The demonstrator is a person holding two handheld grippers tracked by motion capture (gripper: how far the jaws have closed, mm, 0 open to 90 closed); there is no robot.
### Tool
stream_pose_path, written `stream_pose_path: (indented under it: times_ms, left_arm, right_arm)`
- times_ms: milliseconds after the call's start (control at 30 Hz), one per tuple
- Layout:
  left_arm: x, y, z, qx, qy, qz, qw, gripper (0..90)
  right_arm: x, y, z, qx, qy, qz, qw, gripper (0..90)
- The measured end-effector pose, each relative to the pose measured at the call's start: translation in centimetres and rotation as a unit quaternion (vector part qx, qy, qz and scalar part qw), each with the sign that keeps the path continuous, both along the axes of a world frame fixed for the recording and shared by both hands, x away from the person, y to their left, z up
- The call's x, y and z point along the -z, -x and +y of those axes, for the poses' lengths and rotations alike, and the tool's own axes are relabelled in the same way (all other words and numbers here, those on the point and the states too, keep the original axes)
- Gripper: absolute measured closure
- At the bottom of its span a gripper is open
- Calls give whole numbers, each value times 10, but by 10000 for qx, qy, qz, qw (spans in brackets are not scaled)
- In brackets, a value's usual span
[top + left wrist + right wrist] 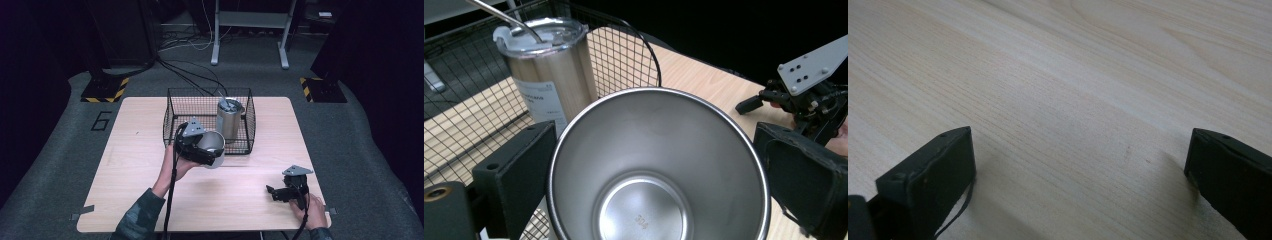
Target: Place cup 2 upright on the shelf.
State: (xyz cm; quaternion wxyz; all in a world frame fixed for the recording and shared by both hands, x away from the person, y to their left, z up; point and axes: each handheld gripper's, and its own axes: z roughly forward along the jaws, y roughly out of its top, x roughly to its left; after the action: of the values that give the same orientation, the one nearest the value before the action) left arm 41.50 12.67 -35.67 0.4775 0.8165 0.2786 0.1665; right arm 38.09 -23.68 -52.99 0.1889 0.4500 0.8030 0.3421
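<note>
My left gripper is shut on an empty steel cup, held tilted just in front of a black wire basket. In the left gripper view the cup's open mouth faces me, with a jaw on each side of its rim. A lidded steel tumbler with a straw stands upright inside the basket, also close behind the cup. My right gripper rests open low over the table near its front right corner; in the right gripper view nothing lies between its jaws.
The light wooden table has bare wood at the left and front. Black stands with yellow-striped bases and cables sit on the floor beyond the far edge. The right gripper shows far off in the left gripper view.
</note>
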Motion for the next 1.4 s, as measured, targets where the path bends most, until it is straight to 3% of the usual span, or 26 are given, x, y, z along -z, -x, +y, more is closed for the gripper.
stream_pose_path:
  times_ms: [567, 967, 1400]
  left_arm:
    - [-26, -10, 9, -136, 26, -194, 9997, 63]
    - [-38, -28, 13, -294, -71, -312, 9991, 63]
    - [-41, -52, 20, -483, -115, -272, 9984, 63]
  right_arm:
    - [0, 0, 0, 6, 3, -1, 10000, 0]
    - [0, 0, 0, -1, 4, -1, 10000, 0]
    - [0, 0, 0, 3, 3, -1, 10000, 0]
